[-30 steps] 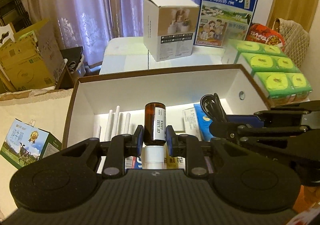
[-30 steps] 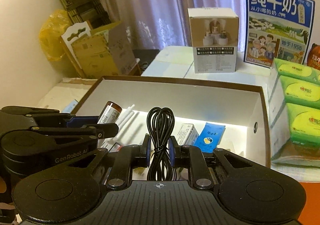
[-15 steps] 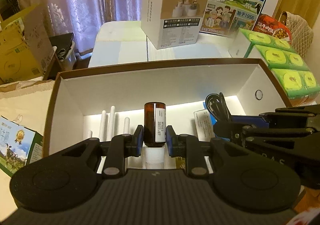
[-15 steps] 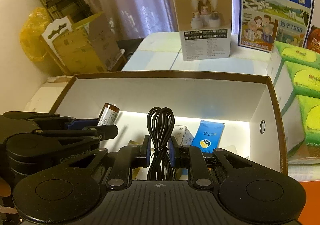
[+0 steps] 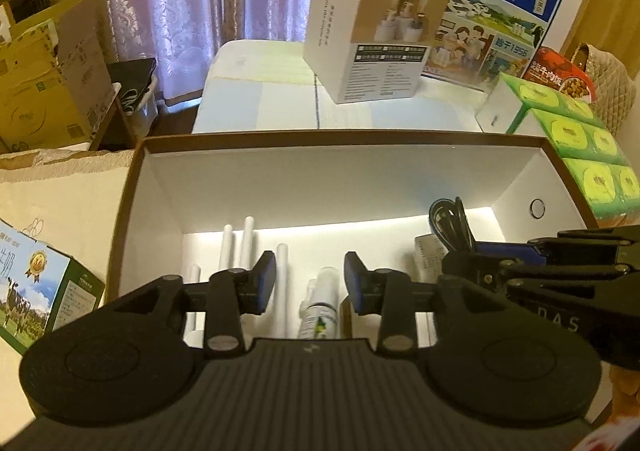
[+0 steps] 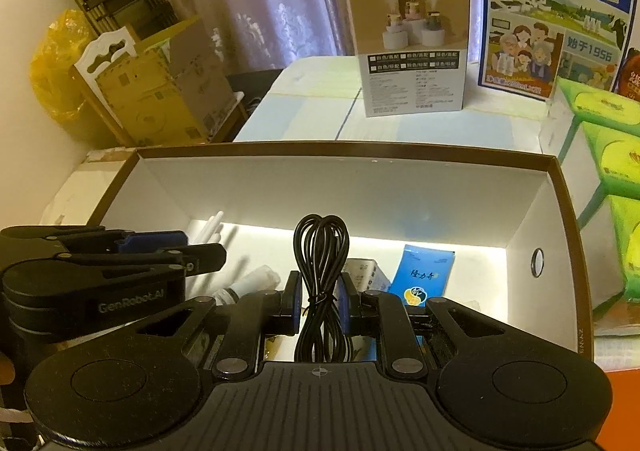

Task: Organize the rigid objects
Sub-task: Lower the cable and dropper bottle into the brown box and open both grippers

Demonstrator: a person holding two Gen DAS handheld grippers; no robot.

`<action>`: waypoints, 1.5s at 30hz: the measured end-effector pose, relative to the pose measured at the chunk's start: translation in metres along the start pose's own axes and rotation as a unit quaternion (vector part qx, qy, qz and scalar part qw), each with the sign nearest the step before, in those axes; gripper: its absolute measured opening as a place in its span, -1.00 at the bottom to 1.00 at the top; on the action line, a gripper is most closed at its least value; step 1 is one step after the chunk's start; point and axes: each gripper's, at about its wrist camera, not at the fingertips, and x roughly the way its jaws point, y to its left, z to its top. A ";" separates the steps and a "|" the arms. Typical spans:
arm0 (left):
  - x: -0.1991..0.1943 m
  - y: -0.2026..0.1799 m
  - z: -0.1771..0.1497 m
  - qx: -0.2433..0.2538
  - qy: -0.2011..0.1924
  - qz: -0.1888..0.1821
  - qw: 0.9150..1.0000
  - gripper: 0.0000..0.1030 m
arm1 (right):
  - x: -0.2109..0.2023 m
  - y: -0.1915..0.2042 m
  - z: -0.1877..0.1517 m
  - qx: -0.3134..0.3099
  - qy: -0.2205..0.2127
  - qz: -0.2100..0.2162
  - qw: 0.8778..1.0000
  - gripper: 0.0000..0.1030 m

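While the right gripper [image 6: 318, 303] pinches a bundled black cable [image 6: 320, 251] upright between its pads, likely to lower it tidily, the left gripper [image 5: 309, 283] hangs spread and empty; below its gap lies a white spray bottle [image 5: 320, 307], with white sticks [image 5: 248, 239] beyond its left finger, all inside the white box [image 5: 340, 183]

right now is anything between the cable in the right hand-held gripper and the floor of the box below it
Partly. The right hand-held gripper holds the black cable bundle over the open box. A small white carton and a blue packet lie on the floor just ahead; the floor farther back looks bare.
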 end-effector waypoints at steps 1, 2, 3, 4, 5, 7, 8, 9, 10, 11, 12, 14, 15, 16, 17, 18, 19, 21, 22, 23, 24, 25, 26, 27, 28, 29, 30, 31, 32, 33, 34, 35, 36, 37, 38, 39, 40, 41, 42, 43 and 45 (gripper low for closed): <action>-0.001 0.001 0.000 -0.001 0.000 -0.001 1.000 -0.34 | 0.000 0.000 0.000 0.000 0.001 0.001 1.000 -0.72; -0.001 0.002 -0.001 -0.001 0.001 -0.001 1.000 -0.34 | 0.001 0.000 0.000 0.000 0.002 0.003 1.000 -0.72; -0.001 0.002 -0.002 -0.001 0.002 0.000 1.000 -0.33 | 0.001 0.001 -0.001 -0.001 0.004 0.003 1.000 -0.72; -0.001 0.003 -0.002 -0.001 0.004 0.001 1.000 -0.32 | 0.002 0.001 -0.001 -0.001 0.005 0.003 1.000 -0.72; -0.001 0.003 -0.002 -0.001 0.004 0.002 1.000 -0.32 | 0.002 0.001 -0.001 -0.002 0.006 0.003 1.000 -0.72; -0.001 0.003 -0.003 -0.002 0.005 0.002 1.000 -0.31 | 0.003 0.001 0.000 -0.002 0.007 0.005 1.000 -0.72; -0.001 0.003 -0.003 -0.002 0.005 0.002 1.000 -0.31 | 0.004 0.001 0.000 -0.002 0.007 0.005 1.000 -0.72; -0.002 0.004 -0.004 -0.003 0.005 0.002 1.000 -0.30 | 0.004 0.002 0.000 -0.003 0.007 0.005 1.000 -0.72; -0.002 0.004 -0.004 -0.003 0.005 0.002 1.000 -0.29 | 0.004 0.002 0.000 -0.003 0.007 0.005 1.000 -0.72; -0.002 0.004 -0.004 -0.003 0.005 0.002 1.000 -0.28 | 0.004 0.003 0.001 -0.003 0.007 0.005 1.000 -0.72; -0.002 0.004 -0.004 -0.003 0.005 0.002 1.000 -0.25 | 0.005 0.003 0.001 -0.003 0.007 0.006 1.000 -0.72; -0.002 0.004 -0.004 -0.003 0.004 0.002 1.000 -0.24 | 0.006 0.003 0.002 -0.004 0.007 0.005 1.000 -0.72; -0.003 0.005 -0.004 -0.003 0.004 0.002 1.000 -0.24 | 0.006 0.003 0.003 -0.004 0.007 0.005 1.000 -0.72; -0.003 0.006 -0.004 -0.003 0.003 0.002 1.000 -0.23 | 0.006 0.003 0.003 -0.004 0.007 0.005 1.000 -0.72; -0.004 0.006 -0.004 -0.005 0.003 0.002 1.000 -0.22 | 0.006 0.004 0.003 -0.005 0.006 0.006 1.000 -0.72; -0.004 0.007 -0.004 -0.005 0.003 0.003 1.000 -0.21 | 0.006 0.005 0.003 -0.006 0.006 0.005 1.000 -0.72; -0.004 0.007 -0.004 -0.006 0.003 0.003 1.000 -0.21 | 0.007 0.005 0.003 -0.007 0.006 0.006 1.000 -0.72; -0.003 0.008 -0.004 -0.006 0.003 0.004 1.000 -0.21 | 0.008 0.006 0.004 -0.008 0.006 0.006 1.000 -0.72; -0.003 0.008 -0.004 -0.008 0.004 0.004 1.000 -0.21 | 0.008 0.007 0.005 -0.010 0.006 0.006 1.000 -0.72; -0.003 0.009 -0.004 -0.009 0.004 0.005 1.000 -0.21 | 0.009 0.008 0.006 -0.011 0.005 0.006 1.000 -0.72; -0.003 0.009 -0.005 -0.009 0.004 0.005 1.000 -0.21 | 0.008 0.008 0.006 -0.013 0.003 0.005 1.000 -0.72; -0.003 0.010 -0.005 -0.009 0.004 0.006 1.000 -0.21 | 0.008 0.008 0.007 -0.014 0.001 0.005 1.000 -0.72; -0.003 0.010 -0.005 -0.010 0.004 0.007 1.000 -0.20 | 0.008 0.008 0.008 -0.013 -0.002 0.005 1.000 -0.72; -0.003 0.010 -0.005 -0.010 0.003 0.007 1.000 -0.16 | 0.008 0.008 0.009 -0.009 -0.005 0.005 1.000 -0.72; -0.003 0.010 -0.005 -0.011 0.003 0.008 1.000 -0.15 | 0.007 0.008 0.010 -0.007 -0.009 0.007 1.000 -0.72; -0.005 0.010 -0.005 -0.010 0.001 0.009 1.000 -0.13 | 0.006 0.008 0.011 -0.003 -0.016 0.010 1.000 -0.72; -0.006 0.011 -0.005 -0.010 -0.001 0.010 1.000 -0.11 | 0.004 0.008 0.012 0.001 -0.024 0.012 1.000 -0.71; -0.007 0.011 -0.006 -0.010 -0.002 0.011 1.000 -0.08 | 0.002 0.008 0.013 0.004 -0.029 0.012 1.000 -0.69; -0.008 0.011 -0.006 -0.010 -0.004 0.011 1.000 -0.05 | 0.001 0.009 0.014 0.004 -0.033 0.013 0.999 -0.67; -0.010 0.011 -0.006 -0.009 -0.006 0.012 1.000 -0.04 | -0.001 0.009 0.015 0.003 -0.035 0.014 0.999 -0.60; -0.011 0.011 -0.007 -0.009 -0.007 0.012 1.000 -0.04 | -0.002 0.010 0.015 0.002 -0.035 0.015 0.999 -0.55; -0.013 0.011 -0.007 -0.009 -0.008 0.011 1.000 -0.03 | -0.003 0.010 0.015 0.001 -0.035 0.016 0.999 -0.47; -0.014 0.011 -0.008 -0.009 -0.009 0.011 1.000 0.01 | -0.004 0.010 0.014 0.001 -0.036 0.017 0.999 -0.39; -0.016 0.010 -0.009 -0.008 -0.011 0.011 1.000 0.04 | -0.005 0.010 0.014 0.001 -0.037 0.017 0.999 -0.37; -0.017 0.010 -0.010 -0.008 -0.012 0.012 1.000 0.06 | -0.006 0.010 0.013 0.002 -0.036 0.018 0.999 -0.31; -0.019 0.010 -0.011 -0.007 -0.013 0.012 1.000 0.06 | -0.007 0.010 0.011 0.003 -0.035 0.019 0.999 -0.26; -0.021 0.010 -0.013 -0.007 -0.014 0.012 1.000 0.06 | -0.008 0.010 0.010 0.004 -0.034 0.018 0.999 -0.23; -0.023 0.010 -0.014 -0.008 -0.015 0.012 1.000 0.08 | -0.010 0.010 0.008 0.006 -0.033 0.018 0.999 -0.17; -0.025 0.010 -0.015 -0.009 -0.016 0.013 1.000 0.10 | -0.012 0.009 0.006 0.009 -0.033 0.018 0.999 -0.09; -0.028 0.009 -0.016 -0.008 -0.019 0.013 1.000 0.11 | -0.014 0.007 0.004 0.013 -0.033 0.017 0.999 -0.05; -0.034 0.008 -0.019 -0.007 -0.025 0.015 1.000 0.19 | -0.019 0.005 0.000 0.020 -0.033 0.015 0.999 0.06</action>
